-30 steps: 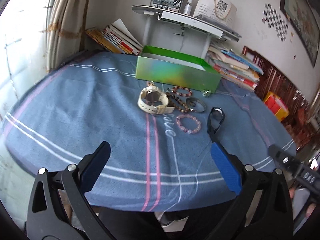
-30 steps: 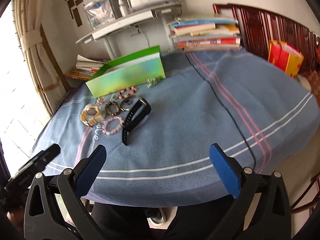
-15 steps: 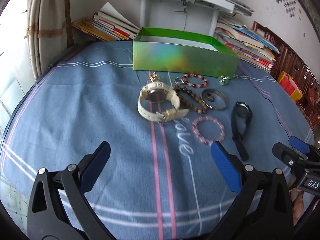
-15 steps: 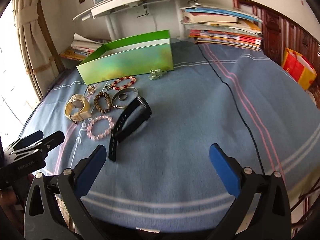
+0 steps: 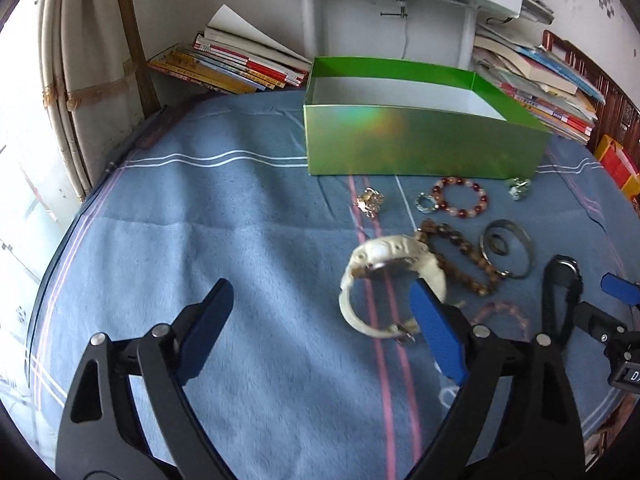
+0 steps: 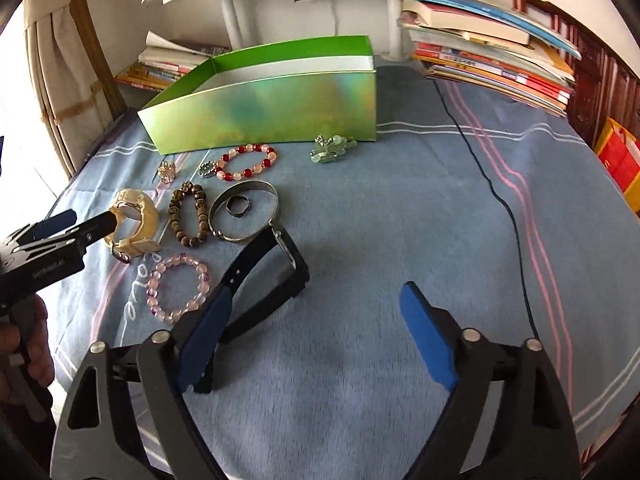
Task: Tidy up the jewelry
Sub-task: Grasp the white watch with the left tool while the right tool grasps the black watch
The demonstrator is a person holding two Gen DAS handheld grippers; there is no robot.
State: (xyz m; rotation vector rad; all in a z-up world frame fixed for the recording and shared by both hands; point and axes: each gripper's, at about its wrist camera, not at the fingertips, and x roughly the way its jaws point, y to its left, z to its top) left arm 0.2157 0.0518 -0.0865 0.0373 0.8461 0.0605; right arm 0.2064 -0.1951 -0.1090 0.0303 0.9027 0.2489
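Jewelry (image 6: 188, 220) before green box (image 6: 264, 116)

Jewelry pieces lie on the table (image 6: 400, 240) just before the box (image 6: 264, 112), books (image 6: 488, 56) behind it.

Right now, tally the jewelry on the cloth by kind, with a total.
Watches: 2 – cream watch, black watch
Bead bracelets: 3 – red-and-white bracelet, brown bracelet, pink bracelet
Metal bangle: 1
Rings: 2 – dark ring inside the bangle, silver ring
Small ornaments, kind unclear: 2 – gold piece, pale green piece
Total: 10
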